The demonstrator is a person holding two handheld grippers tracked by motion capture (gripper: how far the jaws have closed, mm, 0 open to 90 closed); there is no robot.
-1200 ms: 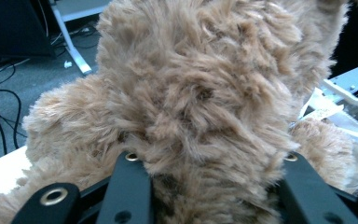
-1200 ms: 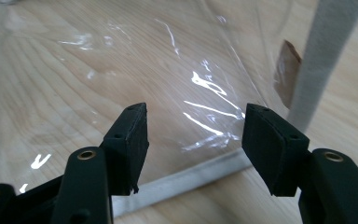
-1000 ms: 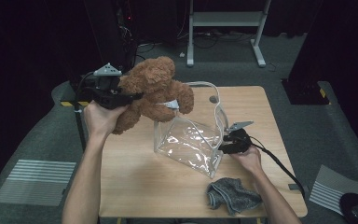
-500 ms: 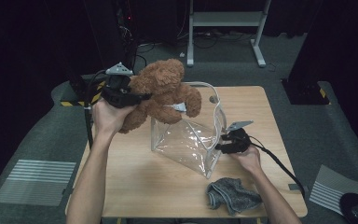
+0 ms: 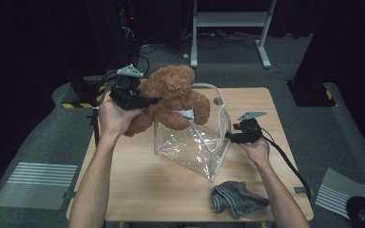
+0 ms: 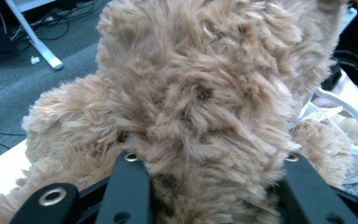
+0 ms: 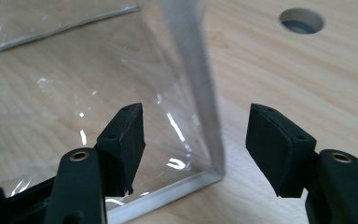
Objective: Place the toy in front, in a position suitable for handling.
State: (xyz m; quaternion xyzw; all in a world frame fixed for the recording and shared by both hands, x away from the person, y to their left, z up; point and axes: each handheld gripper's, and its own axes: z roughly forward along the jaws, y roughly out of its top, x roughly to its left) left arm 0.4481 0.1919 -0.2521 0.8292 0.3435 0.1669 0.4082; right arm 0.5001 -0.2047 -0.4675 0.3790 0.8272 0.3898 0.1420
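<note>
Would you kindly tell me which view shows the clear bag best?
The high view: the whole clear bag stands on the table, below the teddy bear. The right gripper view has one corner seam between open jaws; the left gripper view catches its rim beyond fur.

Fuzzy plush bear, glossy clear-plastic bag (matt wooden table).

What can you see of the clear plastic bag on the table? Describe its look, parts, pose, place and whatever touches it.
The clear plastic bag is see-through, with a pale zip band along its edges and glare on its panels. It stands on the wooden table, mouth open towards the far side. The brown teddy bear, gripped by the left gripper, hangs at that mouth, its lower body against the rim. The right gripper straddles the bag's near corner edge, jaws just opening, pads off the plastic.
</note>
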